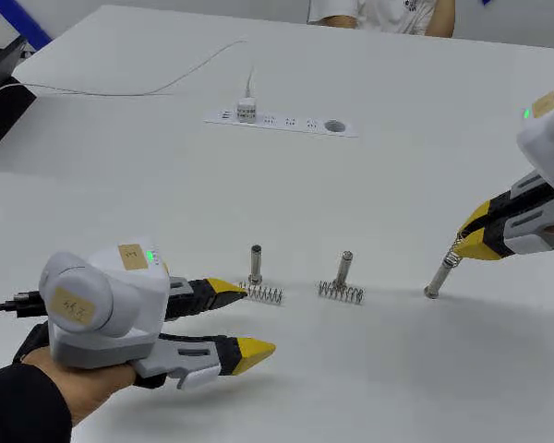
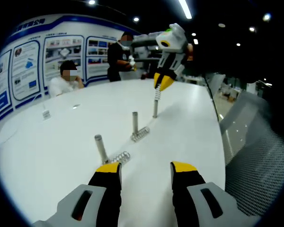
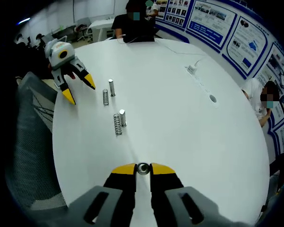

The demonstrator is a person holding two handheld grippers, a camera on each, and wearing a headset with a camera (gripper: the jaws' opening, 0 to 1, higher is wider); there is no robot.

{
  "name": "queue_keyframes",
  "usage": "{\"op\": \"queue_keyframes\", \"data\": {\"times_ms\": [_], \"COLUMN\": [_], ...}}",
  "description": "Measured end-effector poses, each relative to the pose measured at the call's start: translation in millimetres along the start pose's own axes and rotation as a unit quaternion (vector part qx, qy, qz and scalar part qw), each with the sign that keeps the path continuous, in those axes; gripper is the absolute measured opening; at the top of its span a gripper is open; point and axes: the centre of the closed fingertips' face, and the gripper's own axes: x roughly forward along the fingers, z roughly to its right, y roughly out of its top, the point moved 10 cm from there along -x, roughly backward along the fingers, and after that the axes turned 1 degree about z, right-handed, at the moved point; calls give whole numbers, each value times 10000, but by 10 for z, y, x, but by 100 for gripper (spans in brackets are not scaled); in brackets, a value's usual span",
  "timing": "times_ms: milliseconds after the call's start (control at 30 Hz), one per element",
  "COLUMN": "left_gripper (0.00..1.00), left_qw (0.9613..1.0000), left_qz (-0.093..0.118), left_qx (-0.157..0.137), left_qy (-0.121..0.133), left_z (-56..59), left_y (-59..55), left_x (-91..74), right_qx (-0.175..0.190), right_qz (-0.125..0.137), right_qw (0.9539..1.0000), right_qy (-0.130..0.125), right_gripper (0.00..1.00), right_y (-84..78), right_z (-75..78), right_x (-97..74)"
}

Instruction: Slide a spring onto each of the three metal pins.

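Observation:
Three metal pins stand in a row on the white table: left pin [image 1: 256, 263], middle pin [image 1: 343, 269], right pin [image 1: 438, 278]. One spring [image 1: 263, 294] lies at the left pin's base, another spring [image 1: 341, 293] at the middle pin's. My right gripper [image 1: 462, 243] is shut on a third spring [image 1: 454, 257], held over the top of the right pin; seen end-on, this spring [image 3: 142, 168] sits between the shut jaws. My left gripper [image 1: 244, 318] is open with nothing in it, just left of the left pin [image 2: 101, 148] and its spring [image 2: 121, 157].
A white power strip [image 1: 282, 121] with a plug [image 1: 246, 109] and cable lies at the back of the table. A person [image 1: 379, 13] sits at the far edge. A dark device [image 1: 0, 83] is at the left edge. A mesh chair [image 2: 255, 156] stands beside the table.

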Motion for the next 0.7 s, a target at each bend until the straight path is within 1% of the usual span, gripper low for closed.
{"op": "queue_keyframes", "data": {"times_ms": [233, 700], "left_gripper": [42, 41], "left_qw": [10000, 10000], "left_qz": [-4, -25], "left_qx": [-9, -3], "left_qy": [-4, -16], "left_z": [-2, 1], "left_y": [-4, -5], "left_x": [-3, 2], "right_qx": [85, 146], "right_qz": [-6, -120], "right_qw": [10000, 9998], "right_qy": [12, 70], "right_gripper": [12, 12], "right_y": [-61, -175], "right_z": [33, 9], "right_x": [98, 336]}}
